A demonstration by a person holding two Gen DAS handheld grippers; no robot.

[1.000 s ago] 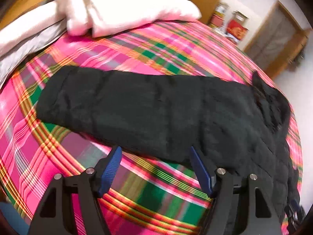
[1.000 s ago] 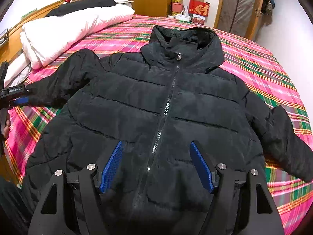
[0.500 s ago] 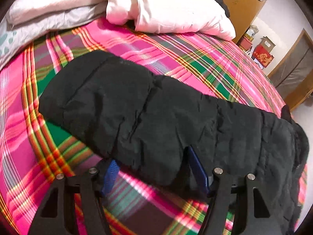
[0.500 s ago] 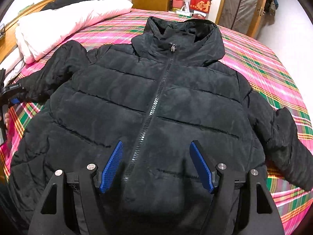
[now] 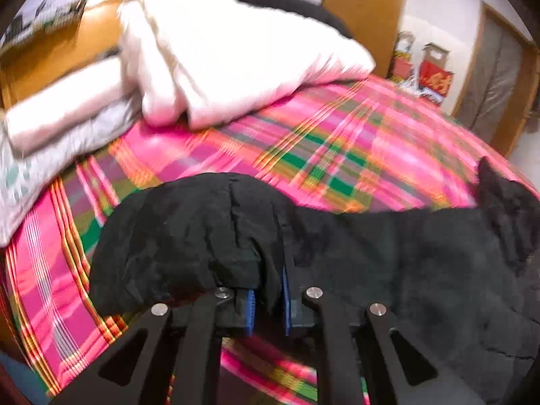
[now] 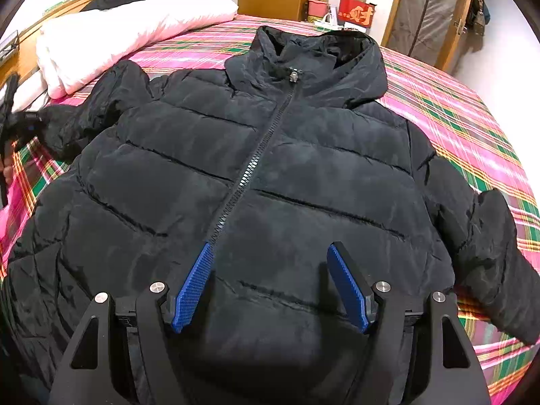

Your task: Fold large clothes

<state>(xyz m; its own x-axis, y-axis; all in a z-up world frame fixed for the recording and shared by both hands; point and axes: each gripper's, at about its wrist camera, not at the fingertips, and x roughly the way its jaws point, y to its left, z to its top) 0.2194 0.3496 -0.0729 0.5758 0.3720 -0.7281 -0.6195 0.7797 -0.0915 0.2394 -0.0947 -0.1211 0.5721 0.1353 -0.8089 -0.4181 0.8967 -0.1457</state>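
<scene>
While the jacket lies zipped and face up on the bed, each line below gives one part of the scene.

Jacket (image 6: 270, 175): black, quilted and hooded, it is spread flat over the plaid bedspread (image 6: 472, 128), with the hood toward 12 o'clock in the right wrist view and the hem toward 6 o'clock under the camera.

Zipper (image 6: 256, 155): closed, it runs from the collar at 12 o'clock down to about 7 o'clock, ending just beside the blue pad of the right gripper's left finger.

Left gripper (image 5: 266, 300): its jaws are clenched on the jacket's left sleeve (image 5: 189, 236) near the cuff, with black fabric bunched and pinched between the blue pads. In the right wrist view this gripper (image 6: 25, 123) shows at 9 o'clock, at the end of the same sleeve.

Right gripper (image 6: 270, 287): its jaws are spread wide and released, holding nothing, and it hovers over the lower front of the jacket at 6 o'clock.

Right sleeve (image 6: 486, 253): it lies out toward 4 o'clock on the bedspread.

White duvet (image 6: 128, 33): folded, it sits at 10 o'clock, near the jacket's shoulder.

Wardrobe (image 6: 428, 13): it stands beyond the bed at 1 o'clock, with red boxes (image 6: 356, 13) beside it near 12 o'clock.
</scene>
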